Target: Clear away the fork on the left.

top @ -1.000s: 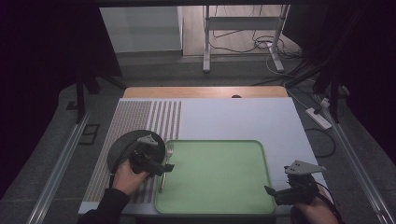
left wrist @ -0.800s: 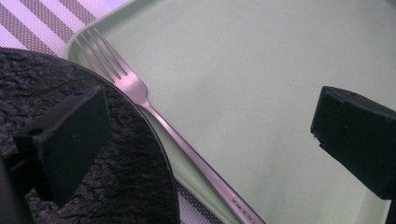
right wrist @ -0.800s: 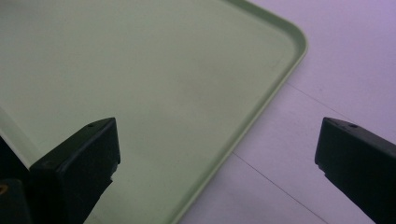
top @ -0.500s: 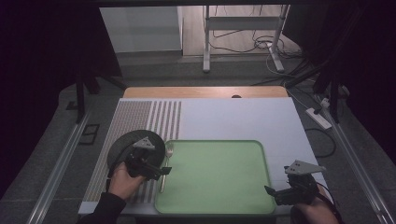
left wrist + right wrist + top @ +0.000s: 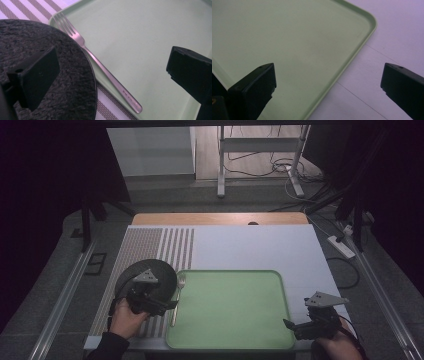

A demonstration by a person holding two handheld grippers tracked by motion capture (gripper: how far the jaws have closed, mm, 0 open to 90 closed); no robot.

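Observation:
A green tray (image 5: 230, 306) lies empty at the table's front centre. A round black plate (image 5: 150, 272) sits just left of it on a striped mat. A steel fork (image 5: 176, 296) lies between them, tines pointing away from me, resting along the tray's left rim. My left gripper (image 5: 170, 304) hovers open above the plate's near edge. In the left gripper view the fork (image 5: 100, 67) runs between the spread jaws, one jaw over the plate (image 5: 70, 75), the other over the tray (image 5: 140, 42). My right gripper (image 5: 291, 326) is open at the tray's front right corner (image 5: 352, 57), holding nothing.
The striped mat (image 5: 150, 245) covers the table's left part and a white surface (image 5: 260, 245) the rest. A wooden strip (image 5: 220, 218) runs along the far edge. Off the table on the right are a power strip (image 5: 341, 246) and cables.
My left gripper has drifted slightly left and toward me over the plate. The right gripper, fork, plate and tray stay where they were.

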